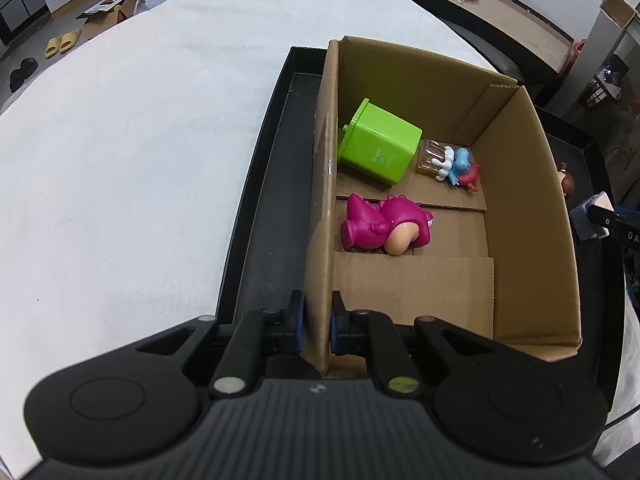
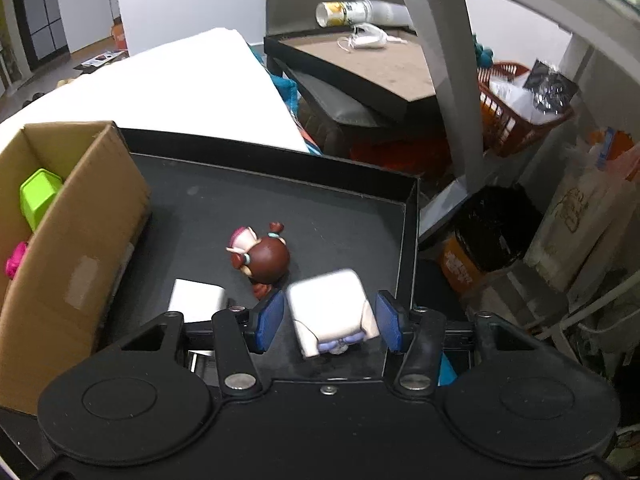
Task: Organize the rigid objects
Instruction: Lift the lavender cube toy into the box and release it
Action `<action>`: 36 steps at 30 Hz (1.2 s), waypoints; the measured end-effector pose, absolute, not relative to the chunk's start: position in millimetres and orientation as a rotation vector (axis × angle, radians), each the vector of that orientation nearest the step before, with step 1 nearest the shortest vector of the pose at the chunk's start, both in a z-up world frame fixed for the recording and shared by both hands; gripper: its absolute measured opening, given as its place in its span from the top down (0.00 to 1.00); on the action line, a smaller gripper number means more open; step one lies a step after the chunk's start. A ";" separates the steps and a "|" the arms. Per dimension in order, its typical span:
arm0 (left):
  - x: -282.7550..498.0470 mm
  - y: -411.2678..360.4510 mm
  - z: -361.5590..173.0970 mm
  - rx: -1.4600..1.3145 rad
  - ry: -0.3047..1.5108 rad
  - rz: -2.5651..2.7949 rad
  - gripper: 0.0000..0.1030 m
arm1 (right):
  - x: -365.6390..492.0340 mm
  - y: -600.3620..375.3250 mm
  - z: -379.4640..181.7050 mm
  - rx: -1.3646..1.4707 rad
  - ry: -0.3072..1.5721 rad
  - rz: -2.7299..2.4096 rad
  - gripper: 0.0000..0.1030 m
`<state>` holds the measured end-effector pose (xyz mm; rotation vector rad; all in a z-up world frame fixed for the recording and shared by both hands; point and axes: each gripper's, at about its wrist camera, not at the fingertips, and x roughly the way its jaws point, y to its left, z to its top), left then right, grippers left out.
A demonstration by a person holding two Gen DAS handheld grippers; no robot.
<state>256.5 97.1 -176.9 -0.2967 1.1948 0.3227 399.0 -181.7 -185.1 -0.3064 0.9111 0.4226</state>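
Pinching the cardboard box wall, the left gripper is closed tight on it. The right gripper sits half open around a white block toy in the black tray, pads not pressing.

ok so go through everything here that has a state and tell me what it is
left tongs: shut on the cardboard box wall
right tongs: open around the white block toy
cardboard box: open-topped
green container: on its side
pink figure: lying down
brown-haired figure: upright on black tray
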 end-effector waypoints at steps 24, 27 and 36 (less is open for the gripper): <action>260.5 95.4 -181.0 -0.257 1.215 0.291 0.89 | 363.9 -188.7 -147.9 -0.191 0.993 0.447 0.58; 258.9 96.6 -181.2 -0.261 1.211 0.284 0.89 | 359.3 -184.6 -135.9 -0.186 0.982 0.451 0.58; 256.8 99.8 -182.1 -0.276 1.201 0.263 0.89 | 348.3 -157.4 -99.2 -0.202 0.933 0.479 0.58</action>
